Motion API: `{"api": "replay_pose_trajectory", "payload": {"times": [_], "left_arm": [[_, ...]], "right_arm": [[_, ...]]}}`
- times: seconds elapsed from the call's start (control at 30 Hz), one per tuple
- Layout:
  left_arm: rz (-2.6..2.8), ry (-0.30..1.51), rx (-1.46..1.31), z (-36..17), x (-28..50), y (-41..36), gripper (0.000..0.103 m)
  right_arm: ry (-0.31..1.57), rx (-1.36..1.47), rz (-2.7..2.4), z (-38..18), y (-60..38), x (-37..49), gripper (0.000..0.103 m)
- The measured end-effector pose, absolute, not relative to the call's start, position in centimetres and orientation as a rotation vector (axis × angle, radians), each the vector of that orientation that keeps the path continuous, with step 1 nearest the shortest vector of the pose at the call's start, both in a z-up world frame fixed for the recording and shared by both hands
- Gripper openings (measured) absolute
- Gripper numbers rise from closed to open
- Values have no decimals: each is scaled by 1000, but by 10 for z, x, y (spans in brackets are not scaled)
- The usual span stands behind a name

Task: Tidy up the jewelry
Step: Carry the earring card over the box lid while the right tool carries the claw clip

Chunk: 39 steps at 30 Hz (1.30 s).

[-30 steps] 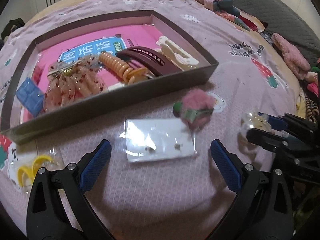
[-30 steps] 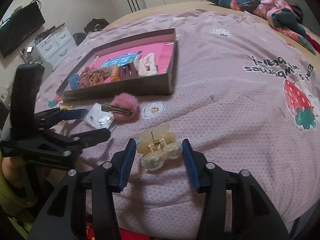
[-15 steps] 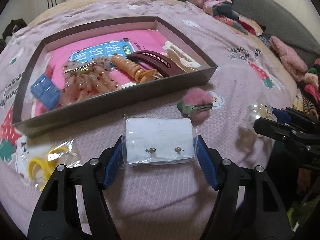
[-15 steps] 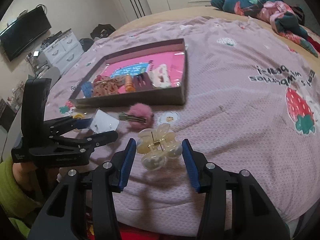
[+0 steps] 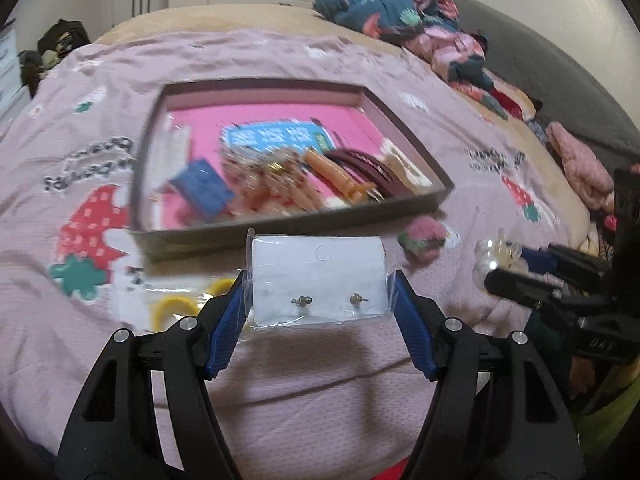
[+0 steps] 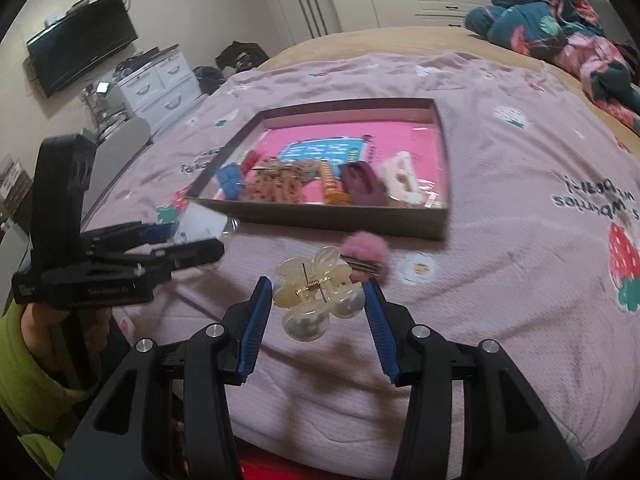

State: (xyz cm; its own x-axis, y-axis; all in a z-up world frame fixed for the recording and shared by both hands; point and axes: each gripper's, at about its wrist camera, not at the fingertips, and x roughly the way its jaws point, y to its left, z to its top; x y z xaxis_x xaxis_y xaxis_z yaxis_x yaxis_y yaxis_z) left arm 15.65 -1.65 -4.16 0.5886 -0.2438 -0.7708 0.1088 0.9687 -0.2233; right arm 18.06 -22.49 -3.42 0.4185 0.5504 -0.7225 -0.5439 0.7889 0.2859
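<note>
A: Figure, both wrist views. What bounds the working space?

B: A shallow brown tray [image 5: 404, 204] lies on the pink bedspread [image 5: 304, 392]; its near wall faces both tongs. Bare spread lies right of the tray, up to the printed strawberry [image 6: 623, 254]. A pink pom-pom clip [image 6: 366, 250] sits just before the tray's near wall.

A: Where are the task's things relative to the tongs?

B: The left tongs [image 5: 320, 322] are closed on a bagged earring card [image 5: 318, 280], blue pads pressing its two side edges; the card is held off the spread, in front of the tray's near wall. The right tongs [image 6: 318, 316] grip a cream claw clip [image 6: 316, 292] between their pads, above the spread and near the pom-pom clip.

A: What does one view add?

B: The left view alone shows a bagged yellow ring item [image 5: 176, 306] on the spread below its left finger. The right view alone shows a white drawer unit [image 6: 160, 80] and a wall screen [image 6: 80, 42] beyond the bed's far edge.
</note>
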Motion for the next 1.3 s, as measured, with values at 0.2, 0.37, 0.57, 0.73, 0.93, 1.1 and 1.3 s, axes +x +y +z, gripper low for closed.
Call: {"api": "replay_pose_trajectory", "payload": {"times": [0.2,0.37,0.57,0.73,0.93,1.1,1.3], "left_arm": [[-163,870,-188,-23,154,6,61],[-135,833,-208,-8,159,23,61],[-107,785,-201,12,173,38,61],[-89,758,-177,25,190,44,61],[-93,744,-164,33,208,46,61],[-97,754,-145,30,228,43,61],[-104,793,-145,14,251,41,61]], "right_arm": [[892,-5,717,-23,-204,185,46],[862,-13,732,-10,-192,193,46],[820,-13,733,6,-185,206,46],[766,-9,700,22,-185,218,46],[719,7,652,34,-190,238,46],[715,1,610,30,-191,260,46],[766,-12,587,6,-180,277,46]]}}
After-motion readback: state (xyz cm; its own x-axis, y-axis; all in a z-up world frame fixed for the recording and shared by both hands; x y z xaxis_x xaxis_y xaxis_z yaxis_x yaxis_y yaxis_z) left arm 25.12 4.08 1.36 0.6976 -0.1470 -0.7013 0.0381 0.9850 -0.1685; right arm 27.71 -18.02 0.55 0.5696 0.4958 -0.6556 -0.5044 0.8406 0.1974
